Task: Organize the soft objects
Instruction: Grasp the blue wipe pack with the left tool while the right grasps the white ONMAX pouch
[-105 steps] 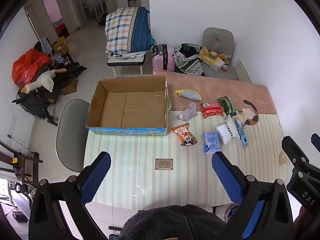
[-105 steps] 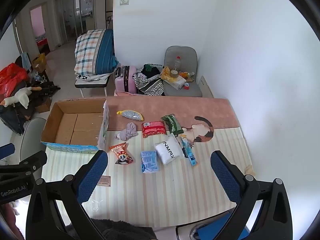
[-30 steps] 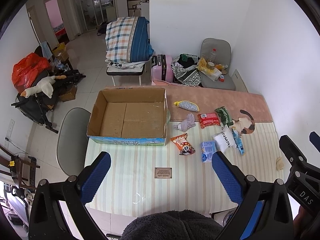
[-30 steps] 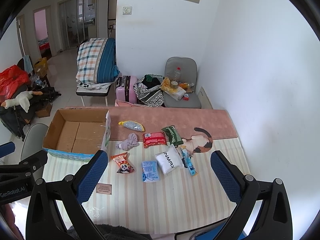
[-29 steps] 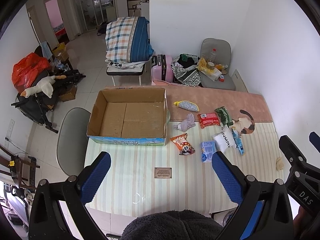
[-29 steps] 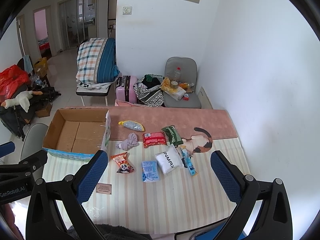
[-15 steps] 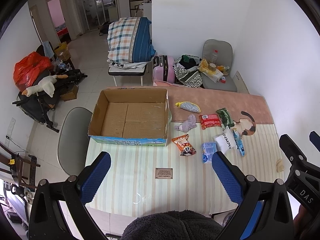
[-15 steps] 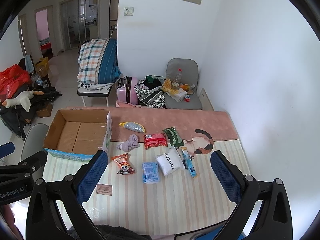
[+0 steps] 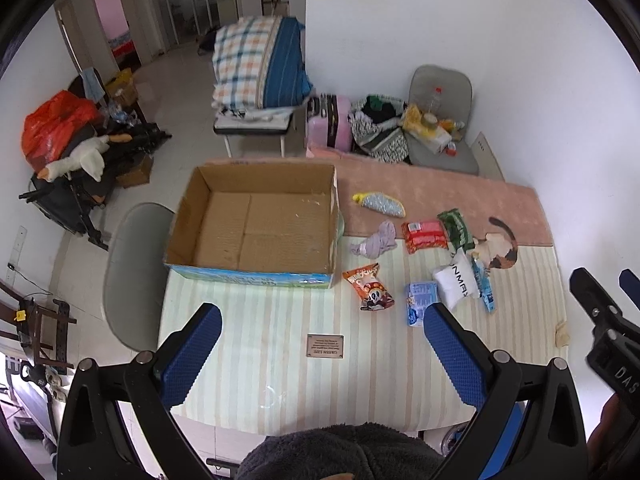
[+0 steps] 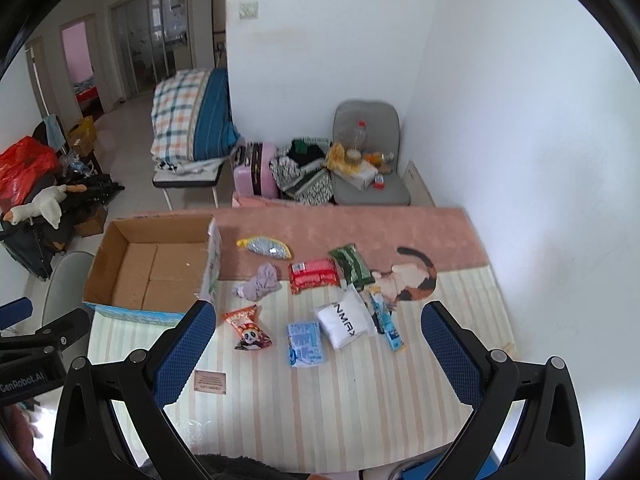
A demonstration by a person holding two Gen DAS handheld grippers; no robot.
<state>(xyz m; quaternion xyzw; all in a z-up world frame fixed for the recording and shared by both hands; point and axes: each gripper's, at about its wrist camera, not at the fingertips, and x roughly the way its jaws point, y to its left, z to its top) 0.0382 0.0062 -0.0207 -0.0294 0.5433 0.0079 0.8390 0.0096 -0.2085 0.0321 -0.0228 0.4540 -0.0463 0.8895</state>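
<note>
Bench [image 9: 248,344] with striped cover carries everything. Cardboard box [image 9: 256,224] sits far-left, nothing inside. Soft items lie in a cluster right of the box: white pouch [image 10: 345,324], red pack [image 10: 314,275], green pack [image 10: 352,264], grey cloth [image 10: 260,282], panda snack bag [image 10: 248,328], blue tissue pack [image 10: 305,344], silver-yellow pouch [image 10: 266,249]. Left claw [image 9: 320,354] and right claw [image 10: 316,354] both hover above the near edge, jaws spread wide, holding nothing.
</note>
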